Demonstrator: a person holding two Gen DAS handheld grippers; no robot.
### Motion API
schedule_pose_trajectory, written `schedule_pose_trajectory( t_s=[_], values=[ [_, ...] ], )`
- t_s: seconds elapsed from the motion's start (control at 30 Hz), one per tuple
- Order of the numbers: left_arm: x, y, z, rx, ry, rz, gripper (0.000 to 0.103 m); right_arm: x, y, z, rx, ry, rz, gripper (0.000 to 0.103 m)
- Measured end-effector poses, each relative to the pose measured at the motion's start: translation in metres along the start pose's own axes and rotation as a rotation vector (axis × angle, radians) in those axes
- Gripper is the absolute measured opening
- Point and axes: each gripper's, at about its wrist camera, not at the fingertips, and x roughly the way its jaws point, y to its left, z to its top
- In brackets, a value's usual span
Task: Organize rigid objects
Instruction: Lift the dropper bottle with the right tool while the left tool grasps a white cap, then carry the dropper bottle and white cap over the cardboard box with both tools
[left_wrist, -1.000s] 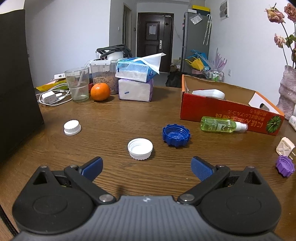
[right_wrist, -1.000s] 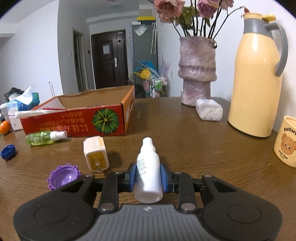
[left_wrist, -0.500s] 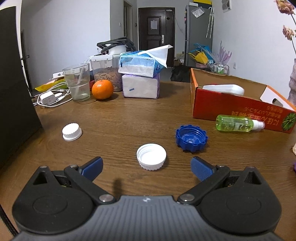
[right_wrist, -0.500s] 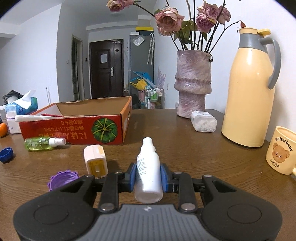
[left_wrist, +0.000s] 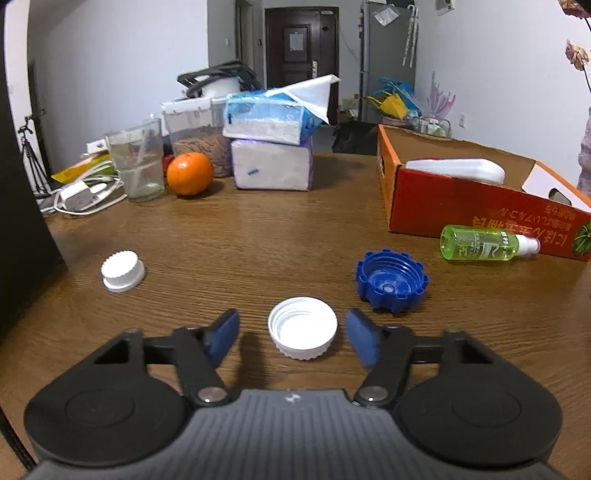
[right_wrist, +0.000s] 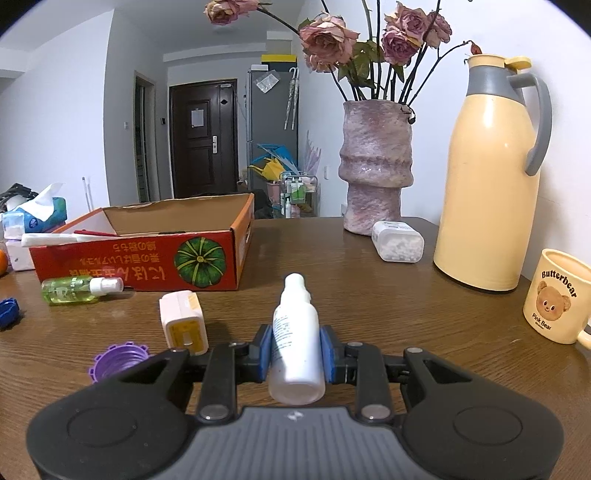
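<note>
Closing around an upturned white cap (left_wrist: 302, 333), the left gripper (left_wrist: 291, 338) has its blue pads either side of it, and neither pad touches the ribbed rim yet. Starting at the left of that view, a smaller white cap (left_wrist: 122, 270) sits closed side up on the wooden table (left_wrist: 258, 236), well apart from the others. Next comes the upturned cap between the jaws, then a blue cap (left_wrist: 390, 280) just beyond the right-hand pad, and a green spray bottle (left_wrist: 484, 248) lying on its side against the front wall of the orange cardboard box (left_wrist: 436, 201). The cap looks light, stiff and thin-walled, so it should need only a modest squeeze across its outer rim; the ribbing ought to give the pads some bite, though a shallow cap could tip or skid on the smooth wood if one pad arrives first. In the right wrist view, a purple cap (right_wrist: 119, 360) and a small white and yellow block (right_wrist: 183, 323) lie to the left. At the centre the right gripper (right_wrist: 296, 355) is clamped on a white spray bottle (right_wrist: 295, 341), held across its body with the nozzle pointing away. That bottle looks smooth and hard, perhaps slippery, and the mid-body hold seems sound. A lidded container (right_wrist: 397, 242), a cream jug (right_wrist: 491, 177) and a bear mug (right_wrist: 557, 301) stand further right.
</note>
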Motion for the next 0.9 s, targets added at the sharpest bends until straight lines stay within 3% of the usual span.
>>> schedule_pose_trajectory(
  t_s=[0.03,0.07,0.9],
  values=[
    [0.002,0.001,0.000,-0.004,0.012,-0.013,0.043,0.000,0.000,0.000,0.000,-0.001,-0.002,0.027],
    [0.004,0.001,0.000,-0.008,0.026,-0.027,0.041,0.000,0.000,0.000,0.000,-0.001,-0.002,0.027],
    [-0.031,-0.025,-0.004,0.055,-0.109,-0.038,0.041,-0.016,0.020,0.000,-0.021,-0.061,0.009,0.027]
  ],
)
